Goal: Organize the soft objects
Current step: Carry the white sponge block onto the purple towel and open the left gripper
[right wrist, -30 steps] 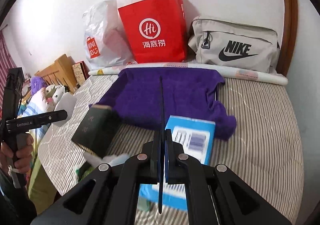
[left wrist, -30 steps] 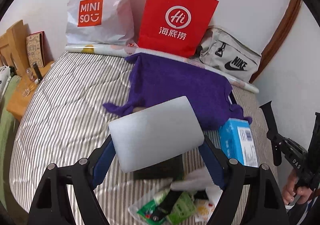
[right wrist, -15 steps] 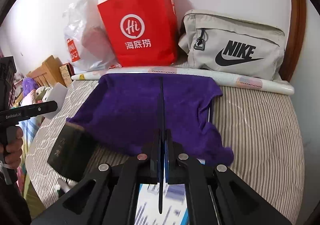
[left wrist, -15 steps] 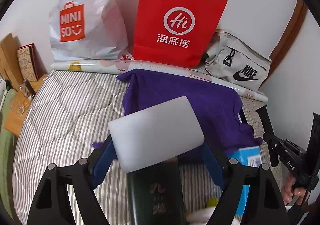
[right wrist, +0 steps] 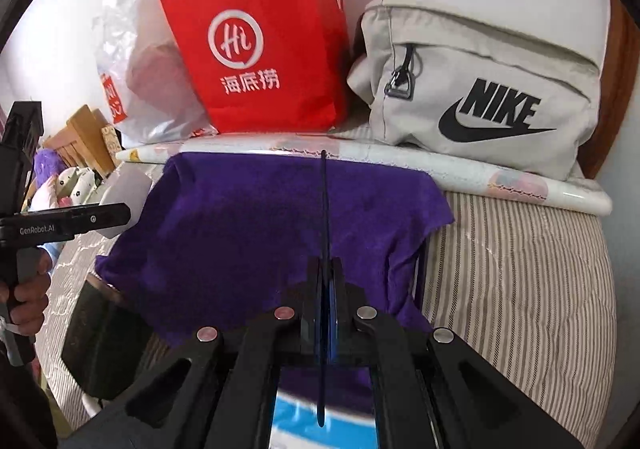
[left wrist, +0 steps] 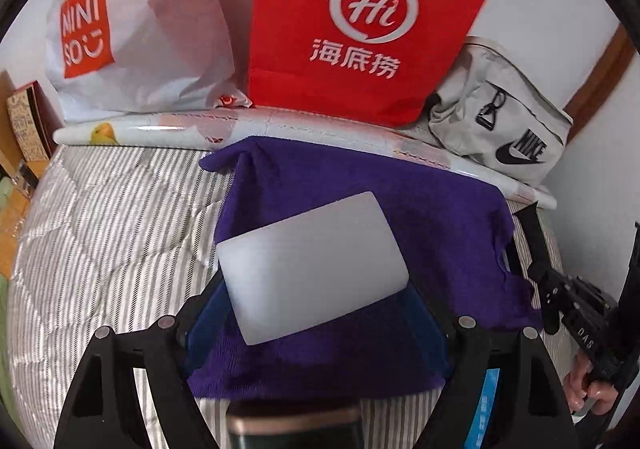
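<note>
A purple towel (left wrist: 440, 225) lies spread on the striped bed; it also shows in the right wrist view (right wrist: 256, 225). My left gripper (left wrist: 316, 297) holds a white soap-like block (left wrist: 312, 265) between its blue fingers, above the towel's near part. My right gripper (right wrist: 322, 281) is shut and empty, its fingers pressed together, hovering over the towel's near edge. The right gripper also shows at the right edge of the left wrist view (left wrist: 576, 313), and the left gripper shows at the left of the right wrist view (right wrist: 60, 225).
Against the wall stand a red paper bag (right wrist: 256, 49), a white Miniso plastic bag (left wrist: 132, 41) and a grey Nike bag (right wrist: 488, 97), behind a rolled sheet (left wrist: 160, 129). A dark book (right wrist: 100, 337) and a blue box (right wrist: 324, 425) lie near the towel. Plush toys (right wrist: 60, 185) sit far left.
Both grippers have moved forward toward the wall, over the towel. The book and blue box have slid to the bottom of the views. The grip states are unchanged.
</note>
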`<control>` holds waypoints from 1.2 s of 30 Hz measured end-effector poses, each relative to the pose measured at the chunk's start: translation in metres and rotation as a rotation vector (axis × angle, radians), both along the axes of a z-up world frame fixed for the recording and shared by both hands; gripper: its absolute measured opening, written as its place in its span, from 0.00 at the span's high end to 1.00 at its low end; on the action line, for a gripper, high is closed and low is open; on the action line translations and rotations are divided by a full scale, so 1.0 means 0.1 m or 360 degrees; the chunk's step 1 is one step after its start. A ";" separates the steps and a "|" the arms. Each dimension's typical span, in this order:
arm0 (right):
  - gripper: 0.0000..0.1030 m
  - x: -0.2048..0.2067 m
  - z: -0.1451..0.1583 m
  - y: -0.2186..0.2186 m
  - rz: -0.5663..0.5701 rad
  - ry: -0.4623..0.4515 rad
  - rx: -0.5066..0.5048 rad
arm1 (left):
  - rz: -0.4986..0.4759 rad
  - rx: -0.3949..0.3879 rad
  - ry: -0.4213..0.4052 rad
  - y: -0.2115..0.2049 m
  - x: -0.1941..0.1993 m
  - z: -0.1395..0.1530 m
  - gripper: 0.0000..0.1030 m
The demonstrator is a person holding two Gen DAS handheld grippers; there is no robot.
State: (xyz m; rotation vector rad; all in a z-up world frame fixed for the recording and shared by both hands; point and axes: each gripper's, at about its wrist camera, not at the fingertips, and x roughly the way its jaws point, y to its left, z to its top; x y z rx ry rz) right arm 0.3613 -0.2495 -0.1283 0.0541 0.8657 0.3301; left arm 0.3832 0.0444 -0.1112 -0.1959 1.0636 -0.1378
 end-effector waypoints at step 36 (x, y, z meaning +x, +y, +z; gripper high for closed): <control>0.95 0.62 -0.53 -0.02 -0.0014 0.0301 -0.0067 | -0.0133 0.0022 0.0199 -0.17 0.71 -0.49 0.15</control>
